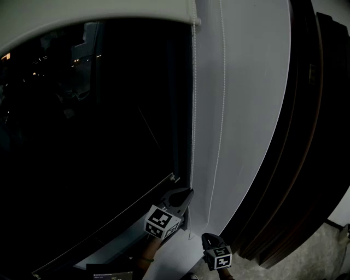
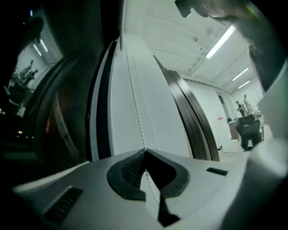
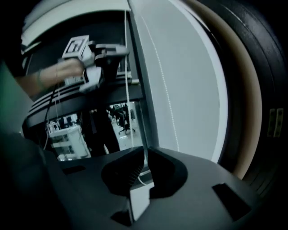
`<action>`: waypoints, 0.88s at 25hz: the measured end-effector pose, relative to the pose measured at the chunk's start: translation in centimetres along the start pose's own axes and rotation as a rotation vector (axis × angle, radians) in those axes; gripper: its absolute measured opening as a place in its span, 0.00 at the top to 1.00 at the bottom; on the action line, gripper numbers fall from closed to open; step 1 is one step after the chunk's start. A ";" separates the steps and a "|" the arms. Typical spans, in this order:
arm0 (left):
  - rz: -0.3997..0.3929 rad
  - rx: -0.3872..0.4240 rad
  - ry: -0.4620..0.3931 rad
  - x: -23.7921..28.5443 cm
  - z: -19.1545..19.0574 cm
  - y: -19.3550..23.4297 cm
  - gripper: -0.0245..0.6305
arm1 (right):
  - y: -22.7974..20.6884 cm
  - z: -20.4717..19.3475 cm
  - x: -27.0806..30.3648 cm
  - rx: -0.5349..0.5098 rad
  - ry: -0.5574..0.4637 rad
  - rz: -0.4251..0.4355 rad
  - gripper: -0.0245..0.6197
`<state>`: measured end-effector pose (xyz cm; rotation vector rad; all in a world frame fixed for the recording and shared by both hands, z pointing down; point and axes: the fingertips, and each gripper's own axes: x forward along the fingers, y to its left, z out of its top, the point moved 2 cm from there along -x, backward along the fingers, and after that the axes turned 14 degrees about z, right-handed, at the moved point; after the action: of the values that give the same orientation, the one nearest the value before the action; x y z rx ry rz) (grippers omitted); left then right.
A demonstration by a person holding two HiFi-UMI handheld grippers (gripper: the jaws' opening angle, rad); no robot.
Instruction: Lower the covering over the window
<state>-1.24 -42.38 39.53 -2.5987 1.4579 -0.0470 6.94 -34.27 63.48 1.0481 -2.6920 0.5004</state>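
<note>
While both are pinching shut on the bead chain, left claw above right claw, this light, slippery strand is probably needing firm grips.

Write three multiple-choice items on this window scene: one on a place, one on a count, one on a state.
1. Where is the lower edge of the blind? A: at the top of the window. B: halfway down. C: at the bottom.
2. How many strands of chain hang beside the window? A: one. B: two. C: four.
3. The left gripper is: A: open. B: shut on the chain. C: shut on nothing.
Answers: A, dark glass shows below the blind. B, two beaded lines run down. B, the chain enters its closed jaws.
</note>
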 end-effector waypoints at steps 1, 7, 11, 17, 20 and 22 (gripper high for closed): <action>0.001 -0.006 0.046 -0.1 -2.0 -0.2 0.96 | -0.2 1.6 -0.5 -0.010 -0.040 -0.003 0.94; -0.011 -0.047 0.270 -2.1 -12.7 -2.6 0.96 | 1.5 14.9 -3.7 -0.141 -0.264 0.054 0.89; -0.023 -0.088 0.264 -3.0 -14.0 -4.1 0.96 | 5.0 25.0 -5.1 -0.275 -0.377 0.149 0.82; -0.046 -0.090 0.257 -2.7 -13.8 -5.0 0.96 | 8.5 37.5 -5.3 -0.441 -0.495 0.209 0.77; -0.049 -0.089 0.259 -3.1 -13.9 -5.0 0.96 | 9.5 41.5 -4.9 -0.487 -0.513 0.226 0.77; -0.039 -0.091 0.257 -3.3 -13.8 -4.6 0.96 | 10.3 43.7 -5.0 -0.492 -0.540 0.260 0.77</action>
<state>-0.51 -38.91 54.03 -2.7791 1.5211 -0.3391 0.44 -40.89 19.29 0.7718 -3.1757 -0.4708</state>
